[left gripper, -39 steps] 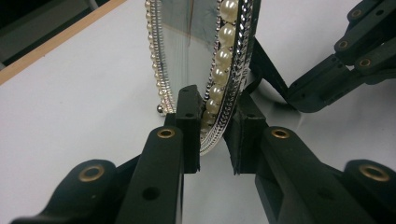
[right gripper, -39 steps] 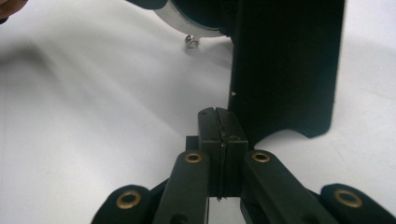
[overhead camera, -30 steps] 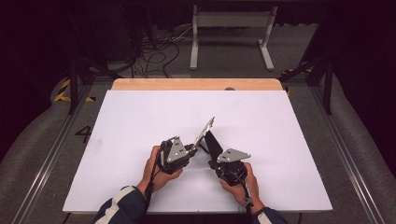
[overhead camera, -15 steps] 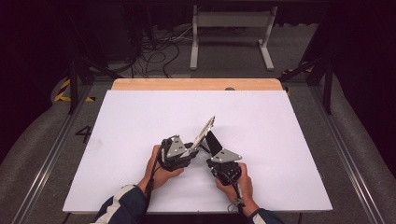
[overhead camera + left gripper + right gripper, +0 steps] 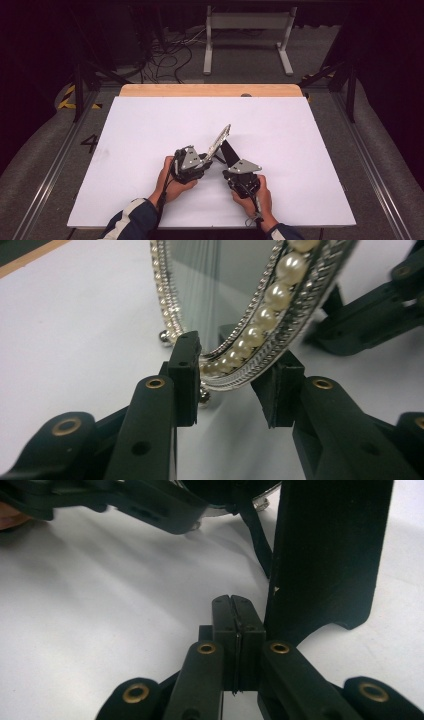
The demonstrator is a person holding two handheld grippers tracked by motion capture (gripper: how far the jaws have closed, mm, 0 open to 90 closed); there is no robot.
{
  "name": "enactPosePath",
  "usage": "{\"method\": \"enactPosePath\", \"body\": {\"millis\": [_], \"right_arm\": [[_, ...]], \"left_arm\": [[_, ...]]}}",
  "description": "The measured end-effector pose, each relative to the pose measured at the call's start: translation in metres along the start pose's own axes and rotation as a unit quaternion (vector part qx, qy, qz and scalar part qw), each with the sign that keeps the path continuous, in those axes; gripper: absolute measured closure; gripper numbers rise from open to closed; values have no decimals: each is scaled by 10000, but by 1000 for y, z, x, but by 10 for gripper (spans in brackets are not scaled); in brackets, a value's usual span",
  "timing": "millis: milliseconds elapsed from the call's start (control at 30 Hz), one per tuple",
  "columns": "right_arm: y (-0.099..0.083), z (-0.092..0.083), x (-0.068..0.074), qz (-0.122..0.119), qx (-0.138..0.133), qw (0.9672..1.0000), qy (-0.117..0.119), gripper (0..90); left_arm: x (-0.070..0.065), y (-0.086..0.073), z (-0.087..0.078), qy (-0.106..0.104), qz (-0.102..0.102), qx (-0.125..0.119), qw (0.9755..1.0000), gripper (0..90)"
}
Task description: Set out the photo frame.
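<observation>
1. While the pearl-rimmed frame (image 5: 260,330) stands tilted on the white table (image 5: 75,340), its lower rim lies between the fingers (image 5: 184,365) of the left gripper (image 5: 230,385). These jaws have just been closing. One pad meets the rim, the other seems just short of it, so no firm clamp is judged to be made yet.
2. The closing should be finished gently and squarely on the metal rim, since pearls and glass sit just above the pads and could be marked or slip.
3. The black back stand (image 5: 325,555) rises just beside the fingertips of the right gripper (image 5: 234,615), whose jaws are pressed together on nothing.
4. The stand should be nudged only once the rim is held, or the frame may be tipped over.
</observation>
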State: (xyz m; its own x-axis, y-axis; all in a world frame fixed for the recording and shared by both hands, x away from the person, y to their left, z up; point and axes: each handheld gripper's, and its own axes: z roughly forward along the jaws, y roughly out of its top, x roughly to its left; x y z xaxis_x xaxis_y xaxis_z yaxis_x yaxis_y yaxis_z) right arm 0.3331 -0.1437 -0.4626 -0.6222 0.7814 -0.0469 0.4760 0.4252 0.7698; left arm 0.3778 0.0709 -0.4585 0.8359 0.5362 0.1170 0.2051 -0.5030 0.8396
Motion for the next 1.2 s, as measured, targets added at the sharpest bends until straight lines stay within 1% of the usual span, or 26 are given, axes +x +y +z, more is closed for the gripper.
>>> {"method": "enactPosePath", "body": {"millis": [67,133,233,267,300,333,400,500,533,633,700,767,867,1000,1033,1067,1133,1200], "right_arm": [[-1,0,-3,66,6,10000,12,900],[-1,-1,-5,95,16,9999,-33,900],[-2,-1,-8,173,23,9998,-29,900],[-2,-1,-8,173,23,9998,-29,900],[-2,-2,-9,163,31,9999,-44,900],[-2,-3,-10,172,12,9998,-93,900],[-3,-3,-14,268,-6,9996,-22,900],[-4,-3,-18,335,20,9994,3,900],[-4,-4,-18,302,39,9995,-18,900],[-4,-4,-19,313,53,9995,1,900],[-5,-5,-21,360,66,9993,6,900],[-5,-7,-25,444,40,9990,77,900],[-5,-9,-30,497,8,9987,62,900],[-7,-8,-36,503,33,9987,84,900],[-7,-7,-38,525,12,9986,109,900],[-7,-7,-40,603,16,9981,143,900],[-7,-7,-41,624,9,9979,176,900],[-7,-6,-43,577,27,9982,163,900]], "left_arm": [[-2,2,-1,62,93,-14,9999,630],[-3,2,0,29,167,-55,9998,649],[-6,2,1,138,354,-53,9993,667],[-6,2,1,138,354,-53,9993,674],[-7,3,0,104,335,-109,9993,674],[-6,3,-1,80,296,-128,9994,682],[-7,3,-1,23,305,-117,9995,681],[-9,3,-1,77,399,-109,9991,689],[-10,3,-2,74,389,-105,9992,689],[-11,3,-3,57,377,-97,9992,690],[-14,4,-3,97,527,-31,9986,694],[-17,5,-4,118,585,-27,9982,701],[-21,7,-5,108,646,-12,9979,703],[-25,9,-6,19,585,-37,9983,719],[-27,10,-5,33,634,-25,9980,722],[-28,10,-5,42,645,-26,9979,721],[-27,10,-5,26,612,-38,9981,719],[-26,9,-4,-22,516,-58,9986,716]]}}
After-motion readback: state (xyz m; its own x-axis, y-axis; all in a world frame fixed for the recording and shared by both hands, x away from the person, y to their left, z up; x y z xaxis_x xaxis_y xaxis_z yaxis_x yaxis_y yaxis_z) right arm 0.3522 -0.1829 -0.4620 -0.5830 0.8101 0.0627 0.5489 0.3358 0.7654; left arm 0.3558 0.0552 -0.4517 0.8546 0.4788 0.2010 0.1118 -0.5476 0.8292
